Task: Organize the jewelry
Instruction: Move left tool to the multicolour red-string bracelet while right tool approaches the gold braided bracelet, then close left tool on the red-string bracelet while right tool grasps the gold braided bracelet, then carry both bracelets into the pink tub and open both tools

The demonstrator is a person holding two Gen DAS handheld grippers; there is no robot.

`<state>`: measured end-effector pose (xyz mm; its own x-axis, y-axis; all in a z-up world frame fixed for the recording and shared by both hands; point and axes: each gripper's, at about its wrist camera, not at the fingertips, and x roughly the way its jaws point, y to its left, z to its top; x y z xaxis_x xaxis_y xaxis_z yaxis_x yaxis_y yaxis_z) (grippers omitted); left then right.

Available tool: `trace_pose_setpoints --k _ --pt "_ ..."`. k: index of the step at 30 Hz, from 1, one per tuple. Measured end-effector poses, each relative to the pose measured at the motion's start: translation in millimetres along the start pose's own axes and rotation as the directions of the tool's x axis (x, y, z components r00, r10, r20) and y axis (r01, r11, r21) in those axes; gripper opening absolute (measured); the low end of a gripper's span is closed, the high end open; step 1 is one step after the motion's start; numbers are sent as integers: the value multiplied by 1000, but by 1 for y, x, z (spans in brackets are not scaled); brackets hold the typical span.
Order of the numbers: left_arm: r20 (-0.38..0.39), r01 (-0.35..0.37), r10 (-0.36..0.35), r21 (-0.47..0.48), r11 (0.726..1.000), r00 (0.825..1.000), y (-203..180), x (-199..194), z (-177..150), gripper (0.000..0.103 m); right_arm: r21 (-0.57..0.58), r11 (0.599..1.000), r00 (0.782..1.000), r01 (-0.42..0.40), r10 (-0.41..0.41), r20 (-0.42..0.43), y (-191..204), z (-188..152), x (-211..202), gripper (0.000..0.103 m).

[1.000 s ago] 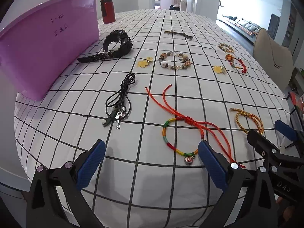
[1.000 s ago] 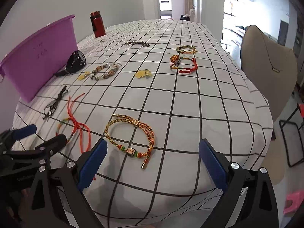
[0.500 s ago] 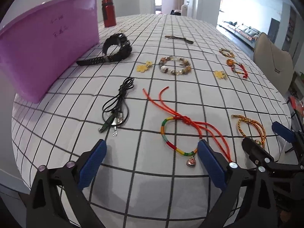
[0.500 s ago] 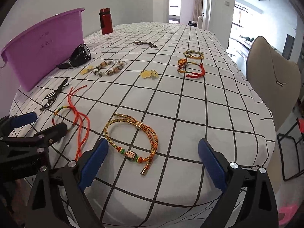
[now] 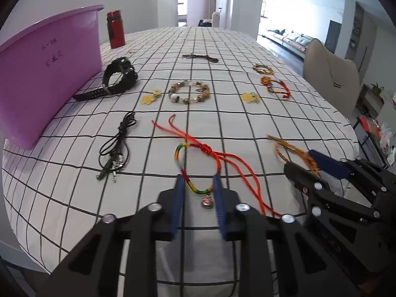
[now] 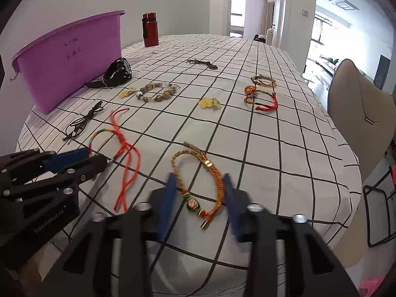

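My left gripper hangs low over the checked cloth, its blue pads half closed on either side of the rainbow cord bracelet with red tails and a heart charm; they do not grip it. My right gripper is likewise half closed around the gold braided bracelet, pads apart from it. A purple tub stands at the left. Farther back lie a black watch, a beaded bracelet, a black cord necklace, gold flower charms and other bracelets.
A red bottle stands behind the tub. A beige chair stands by the table's right edge, with a black wire stand on the floor. The rounded front edge of the table is just below my grippers.
Both grippers have narrowed from wide open to half closed and moved forward and down. The left now brackets the rainbow bracelet, the right the gold braided one.
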<state>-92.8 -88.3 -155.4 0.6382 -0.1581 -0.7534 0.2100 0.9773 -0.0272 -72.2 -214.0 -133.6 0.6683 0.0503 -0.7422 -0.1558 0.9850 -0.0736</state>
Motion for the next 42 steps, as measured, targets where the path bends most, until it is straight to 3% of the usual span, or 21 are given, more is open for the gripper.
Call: trace_pose_setpoints --k 3,11,26,33,42 --pt "1 3 -3 -2 1000 1000 -2 -1 0 13 5 1000 1000 7 -7 1 0 0 0 6" --pt "-3 21 -21 -41 999 1000 5 -6 1 4 53 999 1000 -14 14 5 -3 -2 -4 6" --pt "6 22 -22 -49 999 1000 16 -38 0 4 67 997 1000 -30 30 5 8 -3 -39 6" --pt "-5 13 -13 -68 998 1000 24 -79 20 4 70 996 998 -60 61 -5 9 20 -72 6" --pt "14 -72 74 -130 989 997 59 -152 58 4 11 992 992 -125 125 9 26 72 -113 6"
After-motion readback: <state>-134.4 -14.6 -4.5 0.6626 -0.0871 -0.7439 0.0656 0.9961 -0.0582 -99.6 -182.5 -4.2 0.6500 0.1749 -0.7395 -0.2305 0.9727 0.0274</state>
